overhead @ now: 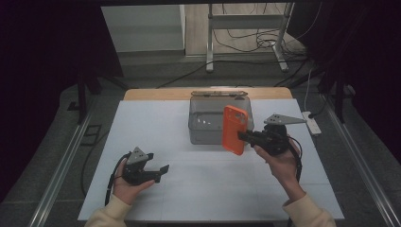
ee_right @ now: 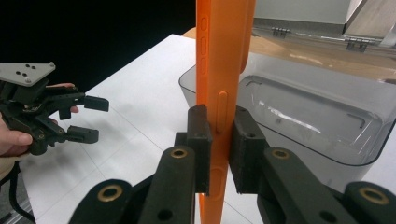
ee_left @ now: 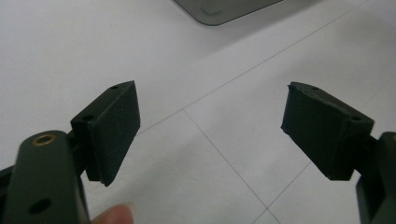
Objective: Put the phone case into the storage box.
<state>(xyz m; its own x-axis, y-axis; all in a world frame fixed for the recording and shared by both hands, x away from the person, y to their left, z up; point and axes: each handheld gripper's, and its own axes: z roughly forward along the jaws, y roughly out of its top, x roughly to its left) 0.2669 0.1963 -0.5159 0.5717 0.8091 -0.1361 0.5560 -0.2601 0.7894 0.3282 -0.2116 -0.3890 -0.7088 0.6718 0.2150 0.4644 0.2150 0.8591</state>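
Observation:
An orange phone case (overhead: 234, 128) stands upright in the air in front of a clear grey plastic box (overhead: 208, 124). My right gripper (overhead: 246, 137) is shut on the case's lower right edge. In the right gripper view the two black pads (ee_right: 200, 135) squeeze the thin side of the orange case (ee_right: 219, 70), and the clear box (ee_right: 308, 121) lies just behind it. My left gripper (overhead: 163, 171) rests low over the white mat at the front left, open, with nothing between its pads (ee_left: 116, 126).
The white mat (overhead: 156, 123) covers a wooden table. The box's lid (overhead: 220, 93) lies open behind it at the far edge. A metal stand (overhead: 246, 28) and cables are on the floor beyond. A power strip (overhead: 312, 122) sits off the table's right side.

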